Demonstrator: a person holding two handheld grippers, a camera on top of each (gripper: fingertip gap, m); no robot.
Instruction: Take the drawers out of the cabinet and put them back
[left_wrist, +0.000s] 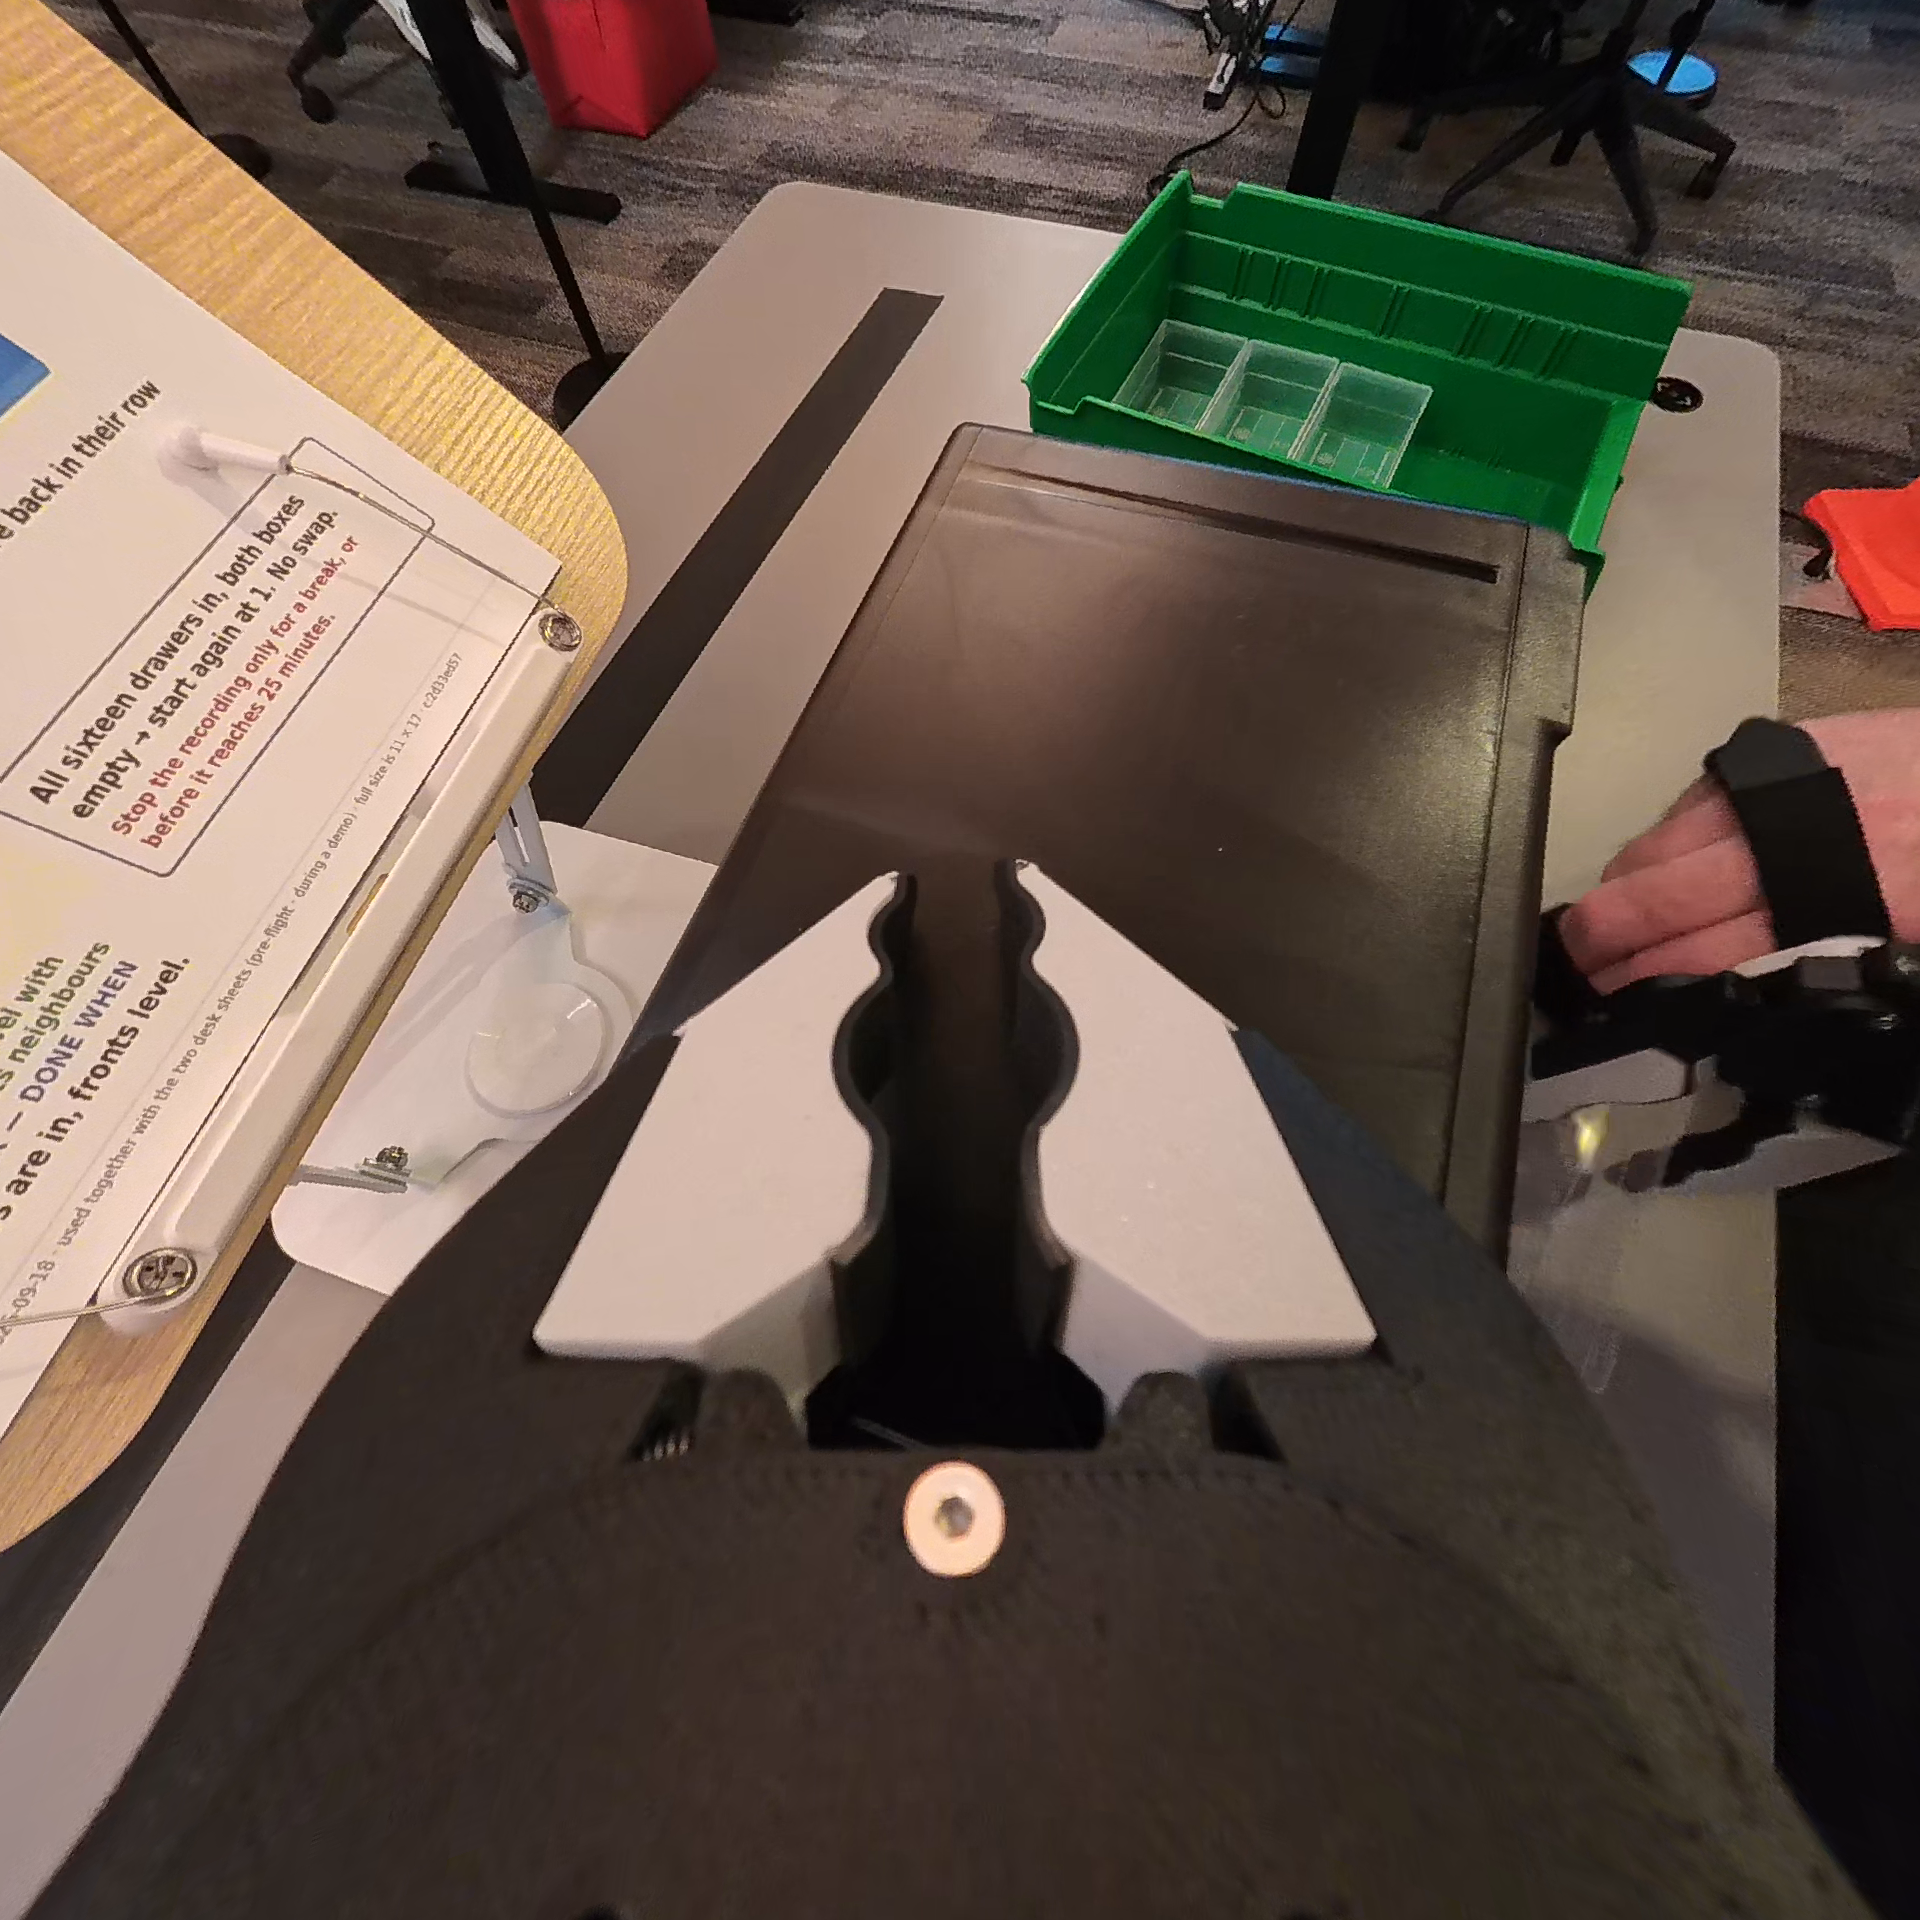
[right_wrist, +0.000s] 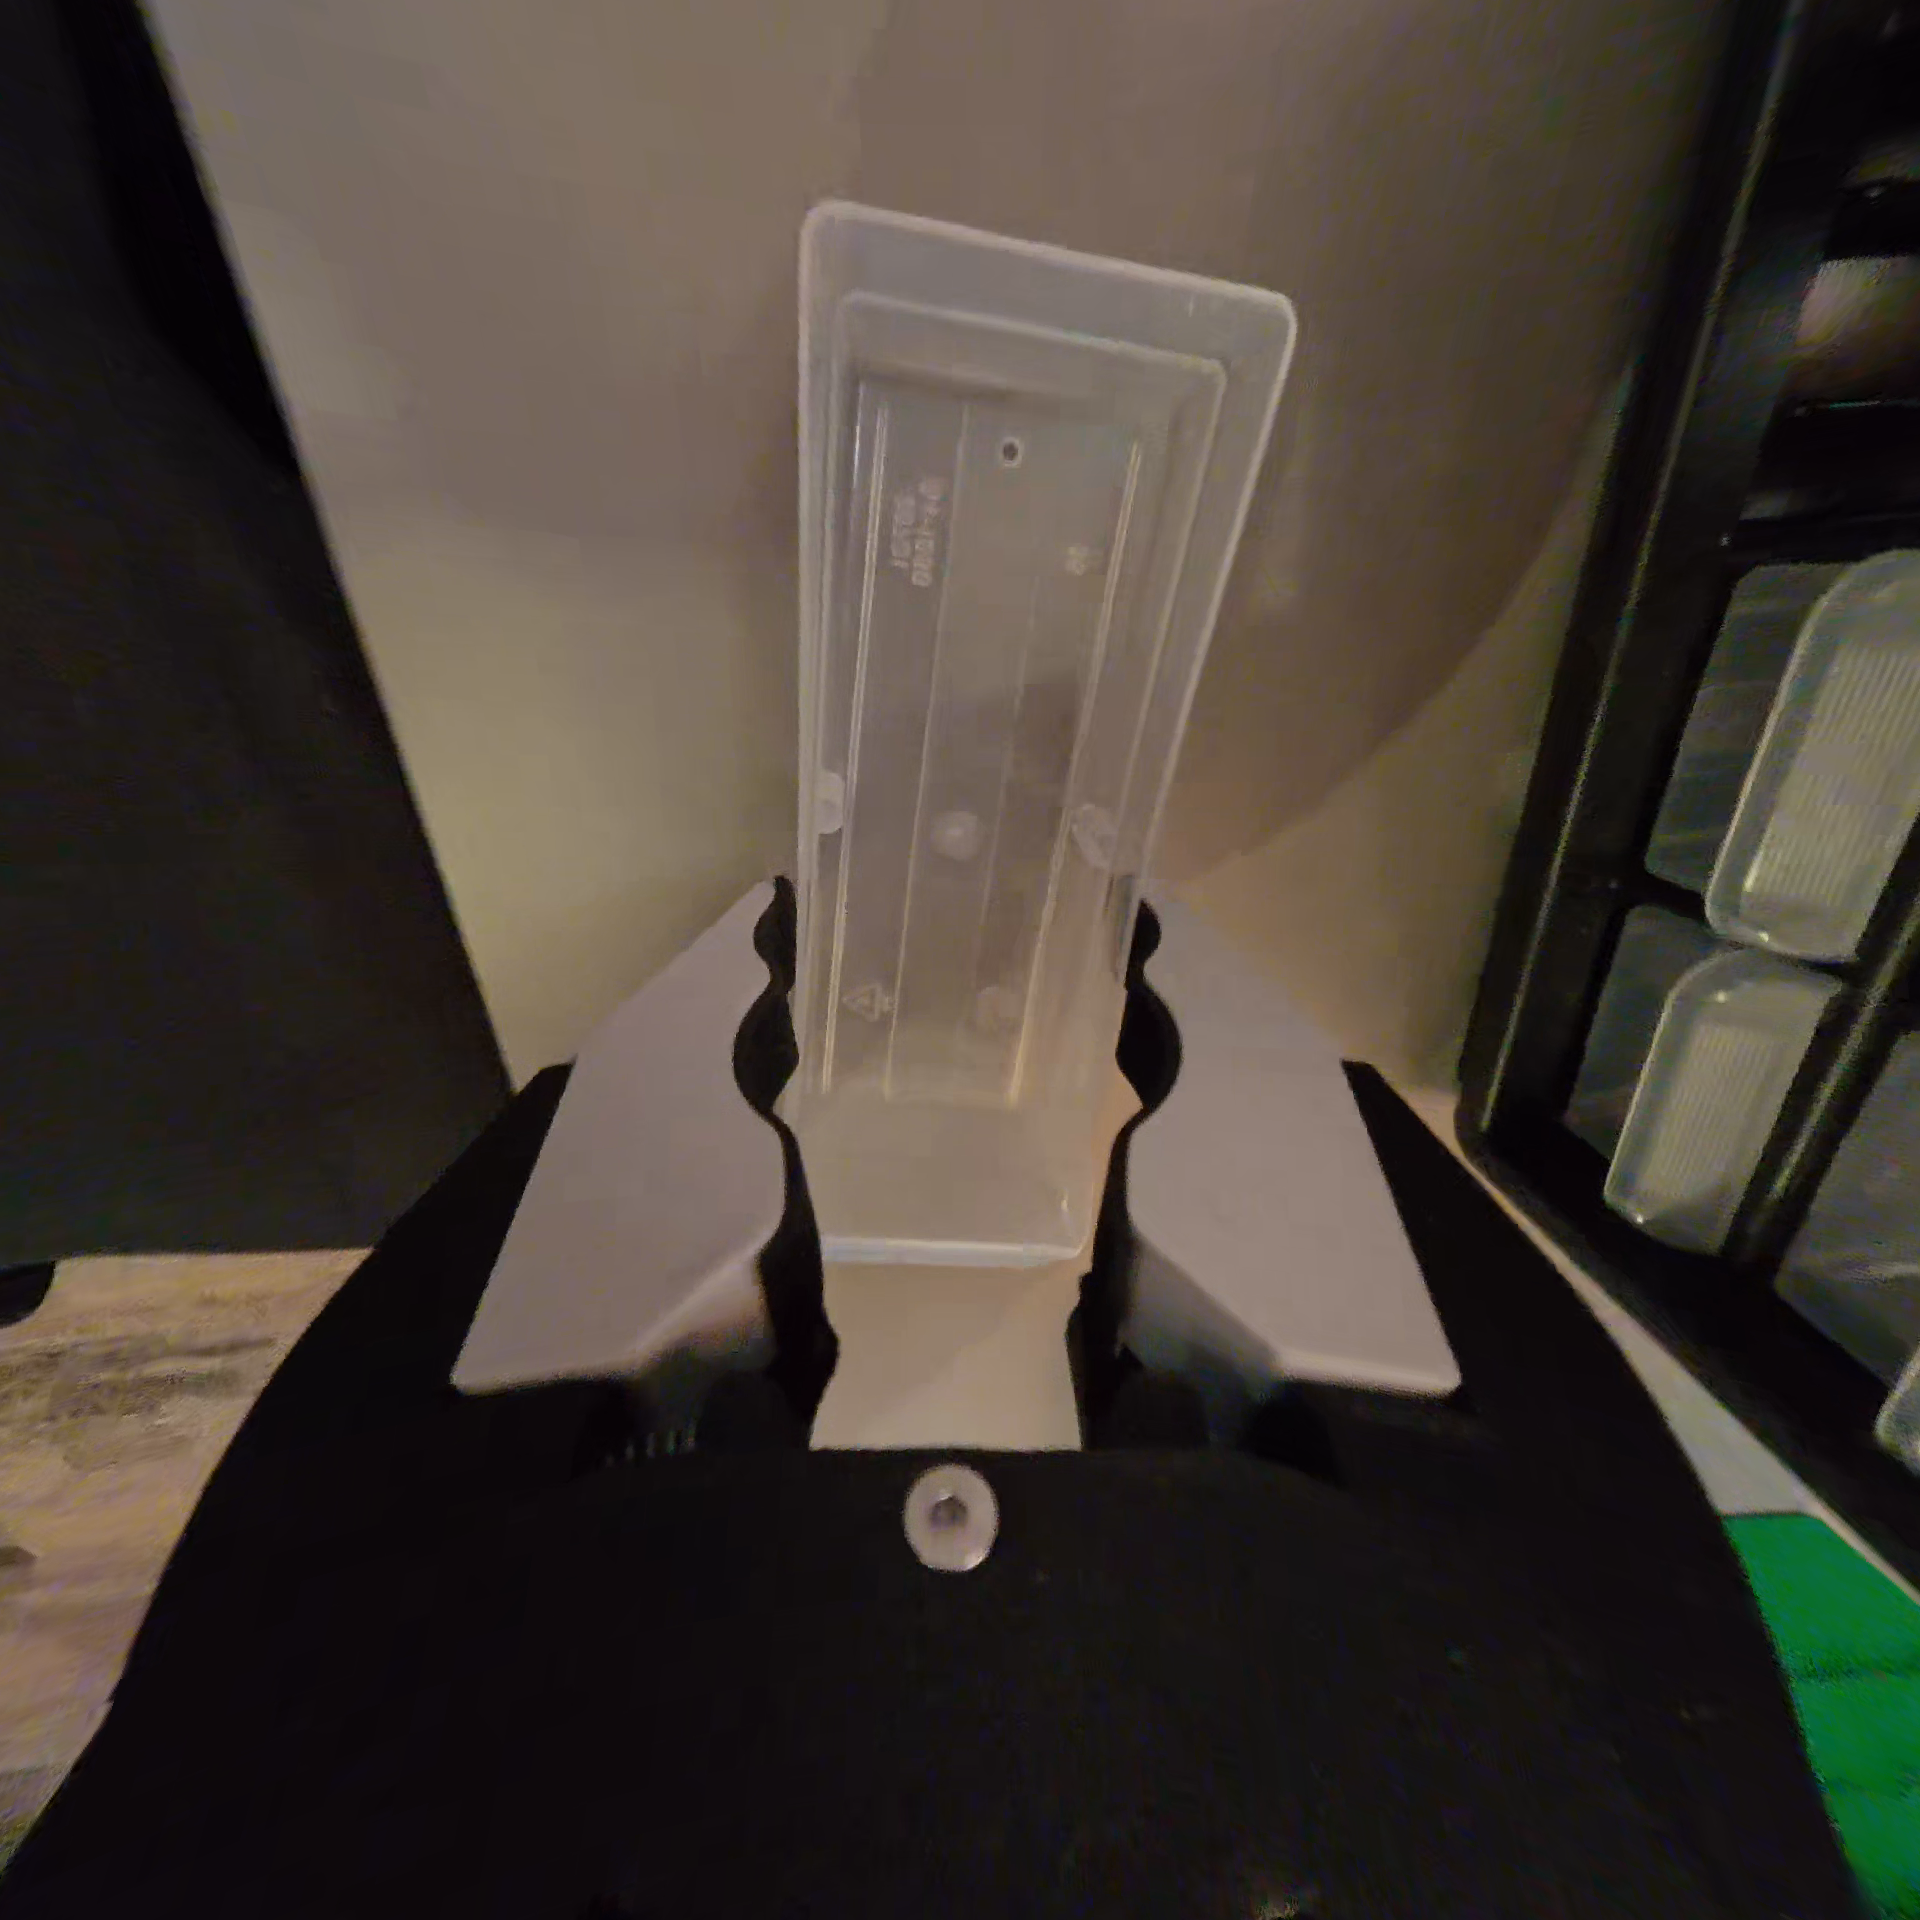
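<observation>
Between the right claw (right_wrist: 961, 935) fingers sits a clear, thin-walled plastic drawer (right_wrist: 1013, 665), gripped near one end, pointing to twelve o'clock, the black cabinet (right_wrist: 1683, 831) at three o'clock. It looks light, slippery and slightly flexible. Above the cabinet top, the left claw (left_wrist: 958, 883) hangs narrowly open and empty.

The left gripper (left_wrist: 956, 883) has a broad black body of rough, layered texture, with 1 silver hex-socket screw set in a pale washer at its centre. Its 2 fingers (left_wrist: 748, 1122) are pale grey wedges lined inside with wavy black pads. A small coil spring shows at the left finger's root. The right gripper (right_wrist: 961, 914) is built the same: black body, 1 silver screw, 2 grey fingers (right_wrist: 634, 1174), scalloped black pads. The person's hand (left_wrist: 1704, 883) wears a black strap across its back.
</observation>
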